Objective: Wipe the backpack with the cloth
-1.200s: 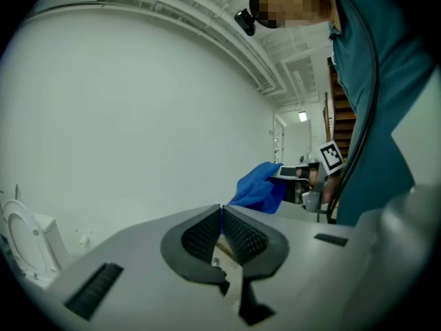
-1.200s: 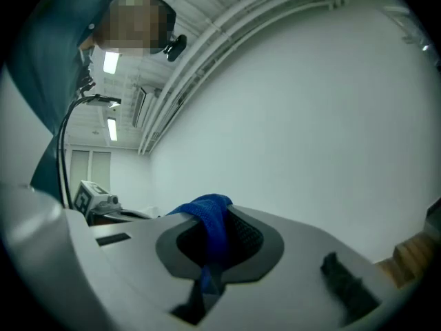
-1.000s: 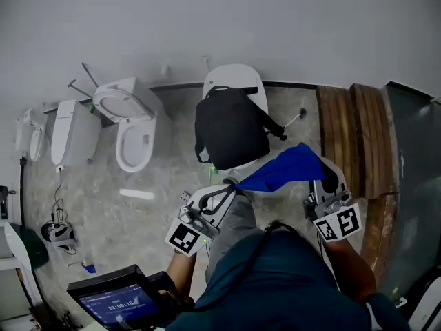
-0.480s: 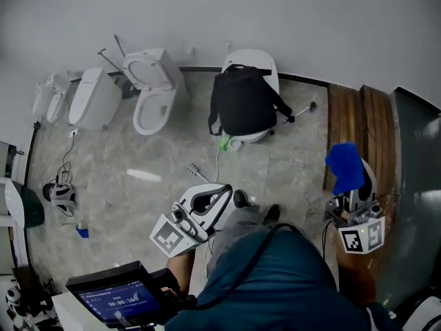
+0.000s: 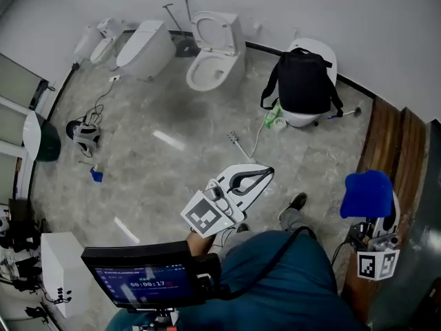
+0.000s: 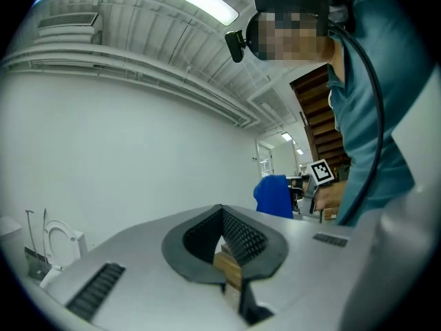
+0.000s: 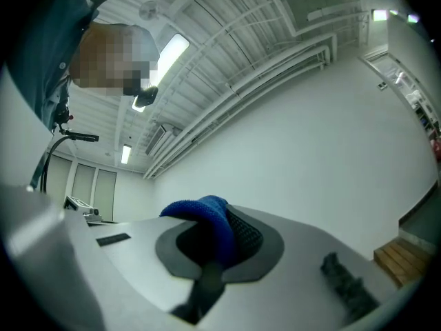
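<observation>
The black backpack [image 5: 303, 83] rests upright on a closed white toilet [image 5: 310, 49] by the far wall, well away from both grippers. My right gripper [image 5: 375, 209] is held low at the right, pointing upward, shut on the blue cloth [image 5: 367, 193], which drapes over its jaws; in the right gripper view the cloth [image 7: 207, 223] is pinched between the black pads. My left gripper [image 5: 265, 176] sits mid-frame near my leg, its jaws closed together with nothing held [image 6: 227, 243]. The left gripper view also catches the blue cloth [image 6: 274, 196] off to the right.
An open white toilet [image 5: 213, 54] and another white fixture [image 5: 141, 43] stand along the far wall. A wooden panel [image 5: 389, 143] runs down the right. A screen [image 5: 141, 281] sits in front of me at the bottom. Cables and small items [image 5: 86, 133] lie on the grey floor at the left.
The view has swung away from the backpack, which now sits farther off at the upper right. The cloth left the left gripper's side and now hangs bunched on the right gripper alone.
</observation>
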{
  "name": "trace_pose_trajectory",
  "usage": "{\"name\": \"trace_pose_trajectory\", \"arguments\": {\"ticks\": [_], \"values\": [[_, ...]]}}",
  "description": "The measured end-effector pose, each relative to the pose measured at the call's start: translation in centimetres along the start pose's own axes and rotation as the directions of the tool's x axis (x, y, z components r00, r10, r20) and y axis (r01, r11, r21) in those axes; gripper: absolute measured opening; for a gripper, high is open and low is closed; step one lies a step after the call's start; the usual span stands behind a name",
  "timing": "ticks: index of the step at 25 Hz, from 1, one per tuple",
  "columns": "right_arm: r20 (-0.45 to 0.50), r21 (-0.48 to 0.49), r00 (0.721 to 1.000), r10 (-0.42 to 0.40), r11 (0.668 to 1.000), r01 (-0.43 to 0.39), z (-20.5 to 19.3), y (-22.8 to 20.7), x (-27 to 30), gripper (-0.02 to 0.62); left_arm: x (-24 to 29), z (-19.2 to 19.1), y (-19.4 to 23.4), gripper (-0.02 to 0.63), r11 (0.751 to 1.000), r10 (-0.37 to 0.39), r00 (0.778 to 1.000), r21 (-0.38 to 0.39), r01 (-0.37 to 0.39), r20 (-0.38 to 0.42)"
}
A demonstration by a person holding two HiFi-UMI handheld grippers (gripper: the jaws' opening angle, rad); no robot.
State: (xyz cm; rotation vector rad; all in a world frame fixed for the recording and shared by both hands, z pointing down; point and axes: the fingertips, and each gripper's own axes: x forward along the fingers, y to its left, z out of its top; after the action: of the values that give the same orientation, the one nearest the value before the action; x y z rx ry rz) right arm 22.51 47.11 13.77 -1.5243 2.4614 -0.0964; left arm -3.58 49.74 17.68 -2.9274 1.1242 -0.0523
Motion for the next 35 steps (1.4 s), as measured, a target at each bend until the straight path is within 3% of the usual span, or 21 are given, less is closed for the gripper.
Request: {"name": "trace_pose_trajectory", "arguments": {"ticks": [7, 13, 26, 35], "values": [[-0.045, 0.000, 0.999, -0.021, 1.000, 0.021, -0.9, 10.1, -9.0, 0.011, -12.1, 1.1, -5.6, 0.003, 1.000, 0.001, 0.999, -0.026, 0.000, 0.047], [-0.067, -0.003, 0.998, -0.003, 1.000, 0.002, 0.5, 14.8, -15.0, 0.011, -17.4, 2.3, -10.5, 0.003, 1.000, -0.012, 0.998, -0.022, 0.014, 0.062], [-0.038, -0.052, 0.998, 0.040, 0.998, -0.042, 5.3, 15.6, -27.1, 0.012, -18.8, 4.7, -22.0, 0.003, 1.000, 0.018, 0.995, -0.007, -0.017, 0.100], [-0.055, -0.105, 0.998, 0.032, 0.994, -0.038, 6.1, 15.7, -29.6, 0.011, -20.2, 5.1, -24.2, 0.003, 0.999, 0.052, 0.992, -0.019, -0.050, 0.111]]}}
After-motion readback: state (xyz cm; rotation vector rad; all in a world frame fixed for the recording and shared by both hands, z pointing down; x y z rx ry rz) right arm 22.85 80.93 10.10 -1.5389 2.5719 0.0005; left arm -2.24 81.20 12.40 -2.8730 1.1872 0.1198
